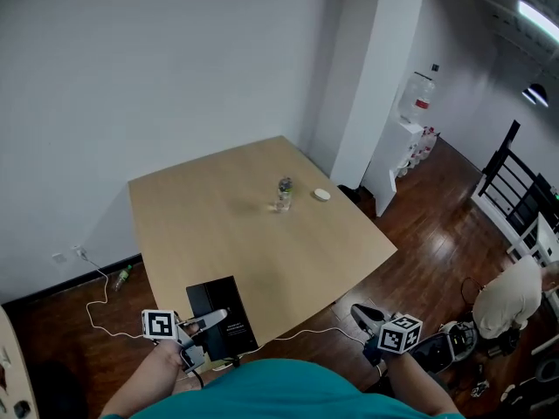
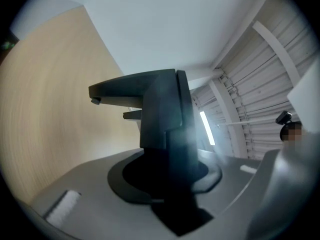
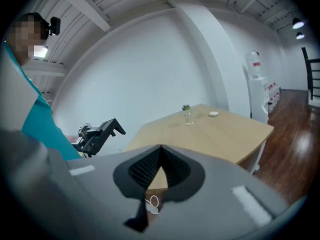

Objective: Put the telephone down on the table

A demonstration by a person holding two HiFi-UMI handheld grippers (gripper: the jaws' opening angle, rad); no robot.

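The black telephone (image 1: 220, 317) is flat and rectangular and hangs over the near left corner of the wooden table (image 1: 218, 225). My left gripper (image 1: 205, 321) is shut on its near edge. In the left gripper view the telephone (image 2: 162, 114) stands edge-on between the jaws of that gripper (image 2: 165, 184), with the table to the left. The right gripper view shows the telephone (image 3: 102, 130) at the left, off the table's corner. My right gripper (image 1: 365, 317) hangs over the floor to the right of the table; its tips (image 3: 160, 149) meet with nothing between them.
A small clear bottle (image 1: 284, 194) and a white round object (image 1: 322, 195) stand near the table's far right side. A water dispenser (image 1: 410, 138) stands by the white column. A white cable (image 1: 100, 304) lies on the floor at left. A person (image 1: 511, 299) crouches at the lower right.
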